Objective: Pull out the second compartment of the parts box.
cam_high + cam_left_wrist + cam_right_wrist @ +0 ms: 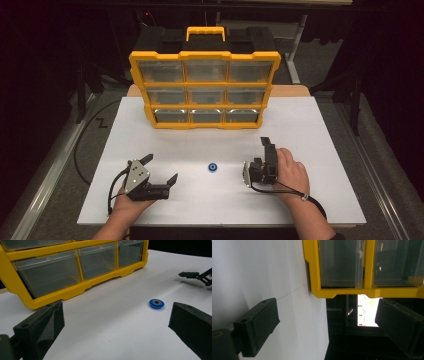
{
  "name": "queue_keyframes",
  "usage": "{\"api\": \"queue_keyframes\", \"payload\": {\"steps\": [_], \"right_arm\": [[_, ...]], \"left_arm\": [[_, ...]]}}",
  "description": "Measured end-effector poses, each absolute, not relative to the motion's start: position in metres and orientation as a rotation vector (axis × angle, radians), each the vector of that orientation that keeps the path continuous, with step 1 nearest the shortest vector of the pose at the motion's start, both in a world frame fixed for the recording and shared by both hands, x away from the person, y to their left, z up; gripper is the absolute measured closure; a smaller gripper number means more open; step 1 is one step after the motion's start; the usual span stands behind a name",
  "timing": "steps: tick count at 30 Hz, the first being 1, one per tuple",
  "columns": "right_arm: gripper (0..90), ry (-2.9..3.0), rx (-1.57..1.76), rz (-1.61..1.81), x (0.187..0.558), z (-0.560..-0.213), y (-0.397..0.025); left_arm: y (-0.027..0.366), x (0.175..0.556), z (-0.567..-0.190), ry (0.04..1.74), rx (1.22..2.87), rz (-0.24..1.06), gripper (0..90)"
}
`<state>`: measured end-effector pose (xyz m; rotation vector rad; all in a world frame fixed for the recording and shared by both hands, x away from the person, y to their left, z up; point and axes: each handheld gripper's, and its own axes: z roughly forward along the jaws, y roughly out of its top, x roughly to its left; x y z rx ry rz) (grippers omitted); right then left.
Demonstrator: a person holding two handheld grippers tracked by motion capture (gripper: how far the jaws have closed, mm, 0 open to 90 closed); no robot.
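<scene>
Lying between both gaping, empty tongs — left tongs (159, 171), right tongs (267, 143) — blue disc (213, 167) on white table (310, 130).

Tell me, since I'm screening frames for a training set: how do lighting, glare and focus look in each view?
High view: dark surroundings, evenly lit white table, glare along the yellow organizer's bottom clear drawers. Left gripper view: small blue ring sharp, near jaws soft. Right gripper view: rolled sideways, with a blown-out bright patch below the organizer.
</scene>
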<state>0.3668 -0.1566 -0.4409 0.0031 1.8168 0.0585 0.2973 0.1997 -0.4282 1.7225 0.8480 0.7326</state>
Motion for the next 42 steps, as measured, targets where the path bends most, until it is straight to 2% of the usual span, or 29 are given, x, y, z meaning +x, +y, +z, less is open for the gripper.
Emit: {"api": "queue_keyframes", "payload": {"steps": [5,12,18,34,42], "right_arm": [[16.9,1.802,-0.008,0.058,0.366,-0.442,-0.153],[24.1,1.79,-0.033,0.07,0.367,-0.444,-0.146],[36.0,1.772,-0.035,0.074,0.371,-0.444,-0.134],[47.1,1.738,-0.047,0.084,0.387,-0.434,-0.103],[48.4,1.726,-0.052,0.083,0.394,-0.428,-0.094]], "left_arm": [[0.2,0.297,-0.428,0.847,1.722,0.735,0.6],[0.2,0.297,-0.428,0.846,1.725,0.729,0.6],[0.2,0.297,-0.428,0.845,1.718,0.729,0.6],[0.2,0.297,-0.428,0.847,1.714,0.724,0.6],[0.2,0.297,-0.428,0.846,1.717,0.723,0.6]]}}
